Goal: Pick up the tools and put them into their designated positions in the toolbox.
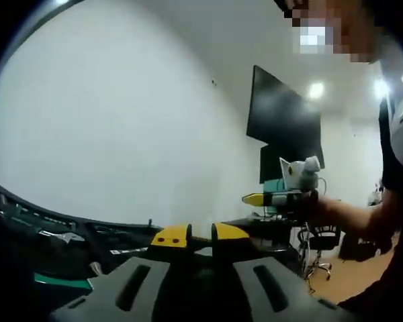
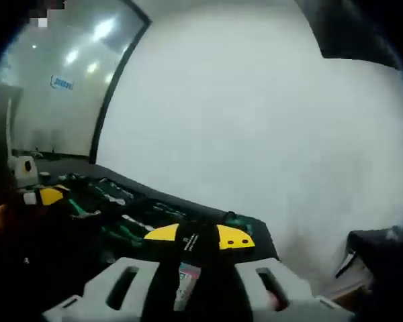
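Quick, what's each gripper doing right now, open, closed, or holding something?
Left gripper: yellow tips near together with a narrow gap, apparently shut, nothing visibly held.
Right gripper: shut on a dark flat tool between its yellow tips.

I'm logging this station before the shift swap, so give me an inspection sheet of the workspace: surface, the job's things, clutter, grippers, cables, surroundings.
Surface: dark, mostly covered by the toolbox.
Job's things: open toolbox with green-handled tools lying in it.
Clutter: nothing seen.
Grippers: left gripper, yellow-tipped fingers close together with a narrow gap; right gripper closed on a dark flat piece, too blurred to identify.
Cables: nothing seen.
Surroundings: white wall, wall-mounted black screen, office chair, glass partition, ceiling lights.
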Available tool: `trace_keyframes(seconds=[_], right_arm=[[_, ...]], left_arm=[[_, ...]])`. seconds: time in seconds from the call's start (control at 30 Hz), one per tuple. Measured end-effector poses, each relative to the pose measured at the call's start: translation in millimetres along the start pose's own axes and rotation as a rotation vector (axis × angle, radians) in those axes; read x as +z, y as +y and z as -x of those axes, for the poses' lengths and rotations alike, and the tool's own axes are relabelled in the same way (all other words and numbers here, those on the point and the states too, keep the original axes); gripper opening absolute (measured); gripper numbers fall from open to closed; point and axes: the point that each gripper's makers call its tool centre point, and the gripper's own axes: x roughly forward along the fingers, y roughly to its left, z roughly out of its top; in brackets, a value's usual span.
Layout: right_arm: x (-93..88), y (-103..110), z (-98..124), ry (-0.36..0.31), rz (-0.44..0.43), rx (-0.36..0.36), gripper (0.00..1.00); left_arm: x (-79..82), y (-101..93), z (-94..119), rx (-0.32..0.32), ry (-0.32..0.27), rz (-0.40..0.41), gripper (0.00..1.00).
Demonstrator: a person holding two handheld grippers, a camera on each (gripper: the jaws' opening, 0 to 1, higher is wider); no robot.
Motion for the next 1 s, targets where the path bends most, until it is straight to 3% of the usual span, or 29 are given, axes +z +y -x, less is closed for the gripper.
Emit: trace_keyframes(seconds=[0.03,0.07,0.13,0.2,0.3,0.37,0.4,0.47,0.53,0.7,0.77,0.87,0.9,1.0], right_arm=[[-17.3,-7,-3,0.096,0.026,0.001,0.14],[-19.2,-9,-10,0.088,0.025,0.016,0.14],[-24.4,-13,-12,0.109,-0.094,0.006,0.14],[-25.0,-14,-13,0.098,-0.148,0.008,0.14],[-49.0,-22,-21,0.156,-0.049,-0.049,0.14],[-72.9,-11,-25,0.219,0.007,-0.016,0.14],[-88.0,-5,-26,0.257,-0.001,0.007,0.14],[-101.7,0,-27,0.283,-0.017,0.035,0.14],[-95.5,3,-33,0.261,-0.085,0.053,0.14],[-20.9,-16,-67,0.046,-0.204,0.004,0.14],[-2.3,-29,-90,0.018,-0.192,-0.021,0.14],[11.3,-45,-153,0.059,-0.078,0.008,0.15],[10.1,-53,-184,0.093,-0.097,0.019,0.14],[-11.9,-64,-253,0.210,-0.067,0.061,0.07]], left_arm=[[-0.1,0.0,0,-0.001,0.000,0.000,0.14],[-1.2,-0.3,0,-0.004,0.005,0.000,0.14],[-7.2,1.1,-1,0.001,0.030,-0.013,0.14],[-16.6,2.6,-2,0.007,0.078,-0.022,0.14],[-18.1,-1.0,-3,-0.006,0.084,-0.043,0.14],[-19.1,-1.6,-3,-0.009,0.089,-0.052,0.14],[-19.4,-1.5,-3,-0.009,0.091,-0.056,0.14],[-19.6,-1.1,-2,-0.008,0.092,-0.059,0.14],[-20.6,-0.5,-2,-0.006,0.096,-0.062,0.14],[-19.9,-2.1,-3,-0.018,0.092,-0.070,0.14],[-19.3,-1.3,-2,-0.017,0.089,-0.072,0.14],[-18.9,-0.1,-2,-0.016,0.087,-0.070,0.14],[-19.0,0.5,-2,-0.015,0.087,-0.069,0.14],[-18.5,1.2,-1,-0.018,0.083,-0.069,0.14]])
